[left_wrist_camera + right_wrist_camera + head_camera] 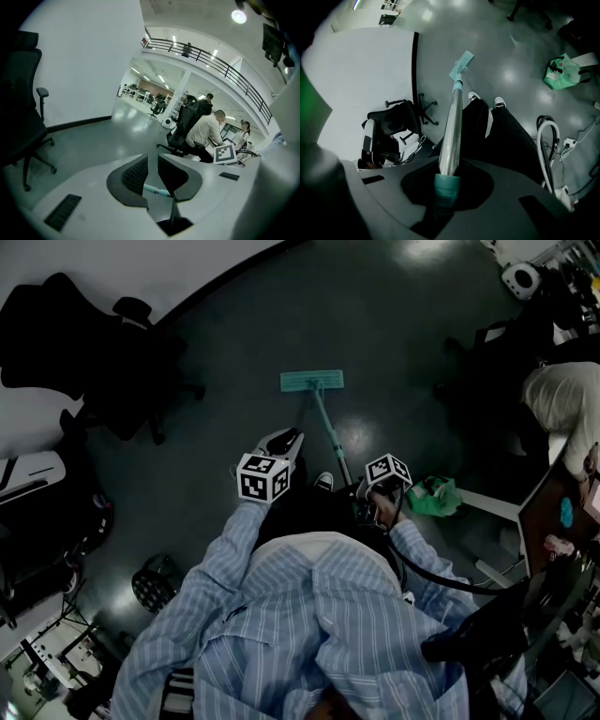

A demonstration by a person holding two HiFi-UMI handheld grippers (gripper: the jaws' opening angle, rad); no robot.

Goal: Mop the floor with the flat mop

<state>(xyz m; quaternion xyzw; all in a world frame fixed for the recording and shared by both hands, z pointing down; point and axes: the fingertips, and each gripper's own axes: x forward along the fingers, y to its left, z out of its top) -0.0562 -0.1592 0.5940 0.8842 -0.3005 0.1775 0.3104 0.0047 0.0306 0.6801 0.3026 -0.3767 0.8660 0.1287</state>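
The flat mop has a teal head lying flat on the dark floor ahead of my feet. Its silver handle slants back to my right gripper. In the right gripper view, the right gripper is shut on the handle just above a teal collar, and the mop head shows at the far end. My left gripper hovers left of the handle, apart from it. Its jaws stand slightly apart and grip nothing. A short teal and white piece shows through the gap at their base.
A black office chair stands by the white wall on the left. A green bag lies on the floor to the right. A seated person works at a desk at far right. White hose and cables trail behind my legs.
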